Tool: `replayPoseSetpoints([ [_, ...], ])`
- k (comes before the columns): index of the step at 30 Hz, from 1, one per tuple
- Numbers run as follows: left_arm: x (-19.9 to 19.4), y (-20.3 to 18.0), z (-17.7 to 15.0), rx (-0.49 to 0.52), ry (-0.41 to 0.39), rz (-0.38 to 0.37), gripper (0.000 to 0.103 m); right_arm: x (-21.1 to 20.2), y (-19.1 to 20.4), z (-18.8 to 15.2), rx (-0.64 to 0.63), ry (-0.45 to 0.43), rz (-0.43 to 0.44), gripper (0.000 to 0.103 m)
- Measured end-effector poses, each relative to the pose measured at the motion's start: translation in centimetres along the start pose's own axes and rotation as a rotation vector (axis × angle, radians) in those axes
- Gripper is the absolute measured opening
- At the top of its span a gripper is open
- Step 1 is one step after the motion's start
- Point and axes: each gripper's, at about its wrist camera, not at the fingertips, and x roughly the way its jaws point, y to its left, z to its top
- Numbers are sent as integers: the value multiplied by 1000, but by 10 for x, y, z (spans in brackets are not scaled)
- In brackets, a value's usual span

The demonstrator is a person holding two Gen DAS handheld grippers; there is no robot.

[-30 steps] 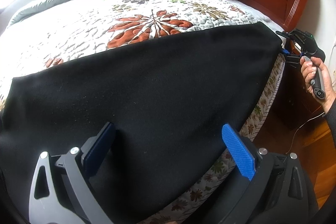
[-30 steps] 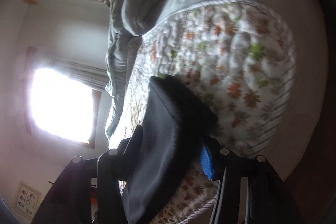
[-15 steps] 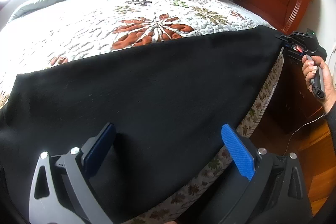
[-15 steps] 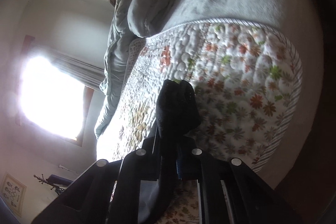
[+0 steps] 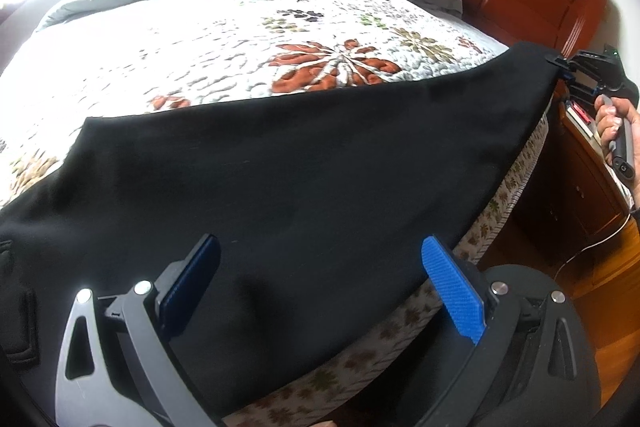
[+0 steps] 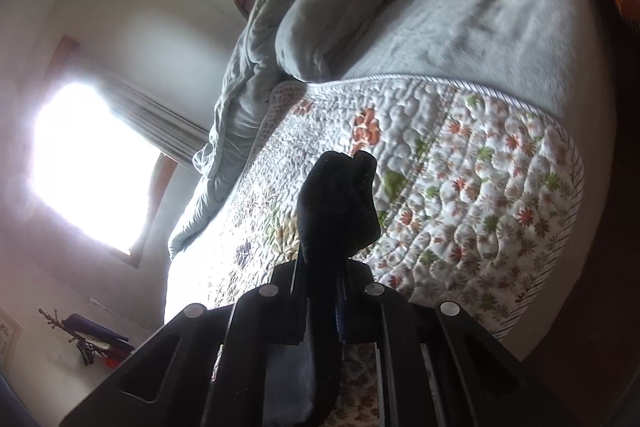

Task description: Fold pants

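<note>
Right tongs (image 6: 320, 291) pinch the black pants (image 5: 304, 163) hem corner; left tongs (image 5: 320, 283) gape wide, empty, probably needing the near edge before folding over.

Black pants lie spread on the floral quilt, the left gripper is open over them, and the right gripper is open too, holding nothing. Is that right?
Not quite. The right gripper is shut on the pants: the right wrist view shows black fabric bunched between its closed jaws, and the left wrist view shows it pinching the pants' far corner. The rest holds: the pants lie on the quilt, and the left gripper is open over them.
</note>
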Motion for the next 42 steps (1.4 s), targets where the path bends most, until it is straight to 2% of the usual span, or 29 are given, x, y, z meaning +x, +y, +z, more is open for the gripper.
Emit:
replayPoseSetpoints([
  [12,-29,35,-10,-16,-29,50,100,-14,40,-6,-57,-10,8,11],
  [23,-46,52,-17,-26,-47,60,100,-22,83,-16,-138,-26,-3,11],
  [31,-63,67,-23,-34,-68,69,100,-28,139,-35,-261,-55,-5,11],
  [42,-90,97,-36,-46,-91,87,100,-30,207,-77,-441,-83,-55,11],
])
